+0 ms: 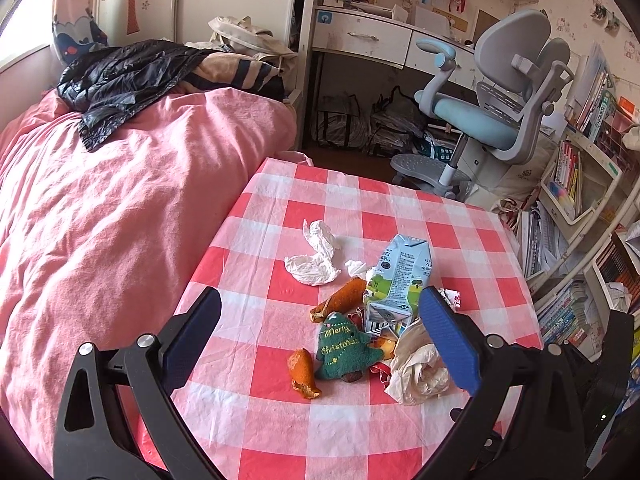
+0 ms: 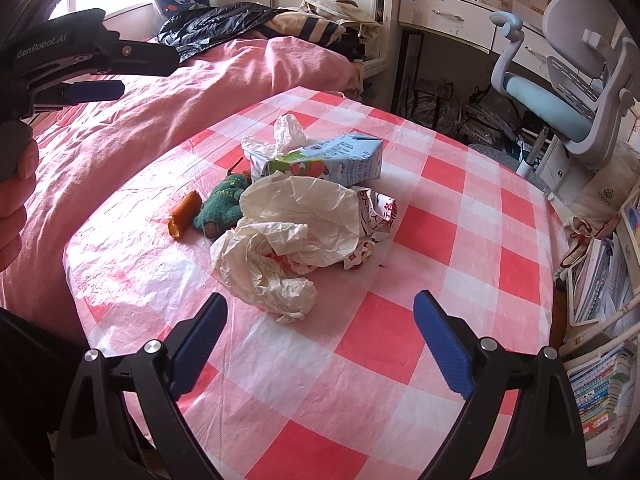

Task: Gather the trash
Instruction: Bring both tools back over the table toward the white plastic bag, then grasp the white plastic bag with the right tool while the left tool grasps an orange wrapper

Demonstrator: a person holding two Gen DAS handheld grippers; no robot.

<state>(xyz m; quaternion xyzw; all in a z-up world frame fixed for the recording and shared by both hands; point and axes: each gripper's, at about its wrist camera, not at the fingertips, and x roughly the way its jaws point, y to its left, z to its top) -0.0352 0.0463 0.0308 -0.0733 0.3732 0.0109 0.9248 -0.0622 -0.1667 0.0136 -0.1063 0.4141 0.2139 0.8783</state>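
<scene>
A heap of trash lies on the pink checked table [image 1: 360, 432]: a blue milk carton [image 1: 400, 280] on its side, crumpled white tissue [image 1: 316, 256], two orange peels [image 1: 340, 300], a green Christmas-tree plush [image 1: 344, 346] and a crumpled cream plastic bag [image 1: 416, 368]. My left gripper [image 1: 320, 292] hangs open over the heap, its fingers wide to either side and pressing on nothing. In the right wrist view the bag [image 2: 288, 240] lies just beyond my open right gripper [image 2: 320, 300], which holds nothing. Behind the bag are the carton [image 2: 332, 160], plush [image 2: 224, 204], a peel [image 2: 184, 214] and a red-printed wrapper [image 2: 376, 216].
A bed with a pink cover [image 1: 100, 220] runs along the table's left side. Beyond the table's far edge stand a grey-blue desk chair [image 1: 500, 100] and a desk. Crowded bookshelves [image 2: 600, 280] line the right. A hand [image 2: 12, 200] holds the left gripper's handle at upper left.
</scene>
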